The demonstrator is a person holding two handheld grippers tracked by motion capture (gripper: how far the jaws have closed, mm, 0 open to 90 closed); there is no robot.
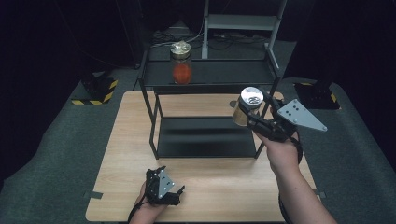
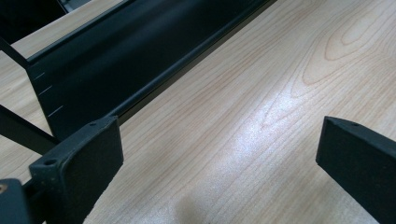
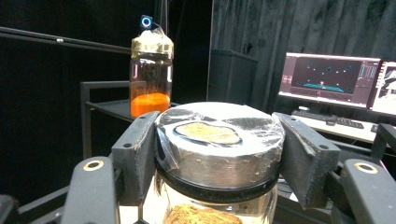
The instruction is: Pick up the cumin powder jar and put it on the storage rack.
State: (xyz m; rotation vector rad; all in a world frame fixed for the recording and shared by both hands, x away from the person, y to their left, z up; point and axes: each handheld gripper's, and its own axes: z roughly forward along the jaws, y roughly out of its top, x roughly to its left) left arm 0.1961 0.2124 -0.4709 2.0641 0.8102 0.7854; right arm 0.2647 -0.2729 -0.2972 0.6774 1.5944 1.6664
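My right gripper [image 1: 251, 119] is shut on a glass jar [image 1: 247, 105] with a silver lid, held in the air by the right front post of the black shelf rack [image 1: 205, 74]. In the right gripper view both jaws of the right gripper [image 3: 217, 128] press the sides of the jar's lid [image 3: 219, 163], and brownish contents show below. A second jar [image 1: 181, 63] with orange contents and a gold lid stands upright on the rack's top shelf, also visible as the orange jar [image 3: 150, 74]. My left gripper [image 1: 179, 193] rests open near the table's front edge, its jaws [image 2: 219, 149] wide apart over bare wood.
The rack's lower tray [image 1: 205, 135] sits on the wooden table [image 1: 126, 154]; its edge [image 2: 140, 60] runs just beyond the left gripper. Monitors [image 3: 336, 79] stand on a desk in the background. Dark floor surrounds the table, with yellow-black striped bases [image 1: 98, 91] at both sides.
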